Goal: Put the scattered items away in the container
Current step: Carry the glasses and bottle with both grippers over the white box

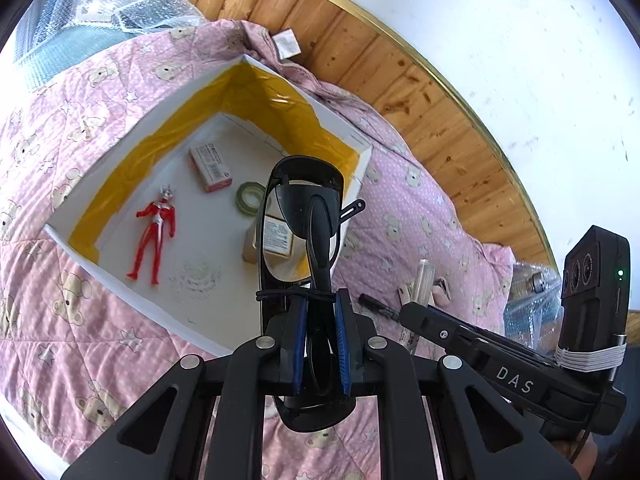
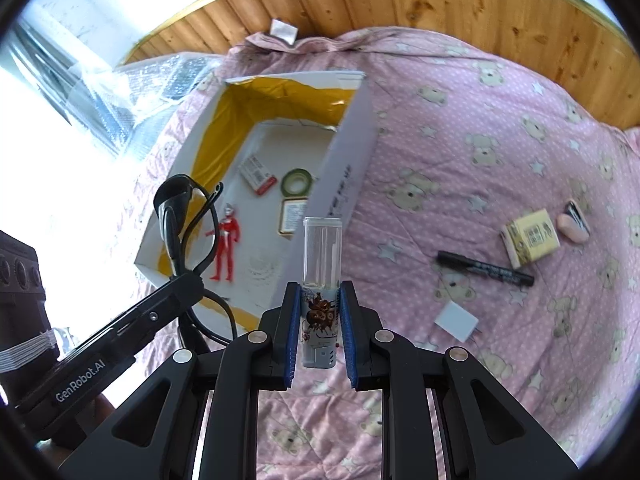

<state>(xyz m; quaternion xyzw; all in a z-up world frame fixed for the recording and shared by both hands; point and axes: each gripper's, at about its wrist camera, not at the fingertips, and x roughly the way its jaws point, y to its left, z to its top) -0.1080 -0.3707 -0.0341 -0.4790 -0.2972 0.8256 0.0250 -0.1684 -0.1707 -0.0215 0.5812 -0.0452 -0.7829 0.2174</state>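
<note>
My left gripper is shut on black sunglasses, held over the near side of the white box lined with yellow tape. Inside the box lie a red figure, a small pink carton, a green tape roll and a beige box. My right gripper is shut on a clear-capped tube with a cartoon print, just right of the white box. In the right wrist view the left gripper and sunglasses hang above the box's near-left corner.
On the pink bear-print quilt lie a black marker, a yellow packet, a pink case and a white card. Bubble wrap sits beyond the box. A wooden headboard bounds the far side.
</note>
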